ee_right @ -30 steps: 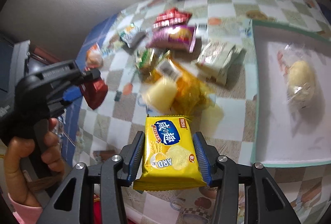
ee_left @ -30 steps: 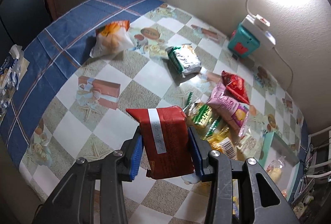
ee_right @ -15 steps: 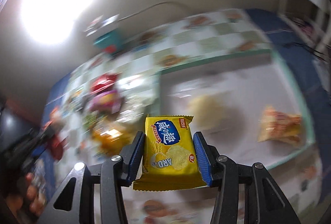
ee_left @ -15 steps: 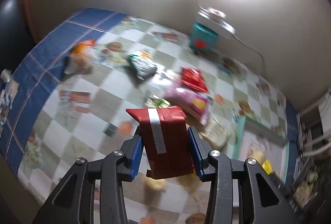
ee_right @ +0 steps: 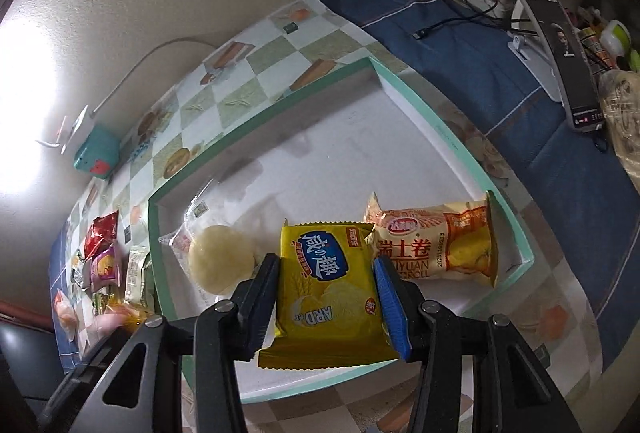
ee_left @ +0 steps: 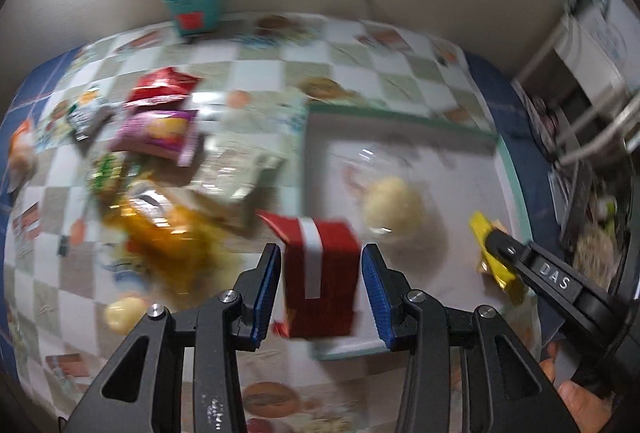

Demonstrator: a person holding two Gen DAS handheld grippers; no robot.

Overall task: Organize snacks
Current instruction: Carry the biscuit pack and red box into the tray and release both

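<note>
Right wrist: tray (ee_right: 452,137) now below gripper (ee_right: 326,299)

Both claws: black angular frames, triangular cut-outs, silver screws, blue ribbed pads. Left claw (ee_left: 320,287); right claw (ee_right: 326,303) stamped "DAS".

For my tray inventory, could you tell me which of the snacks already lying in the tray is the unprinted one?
The round pale bun in clear wrap, at the tray's left end; the orange Swiss roll pack at the right end is printed.
</note>
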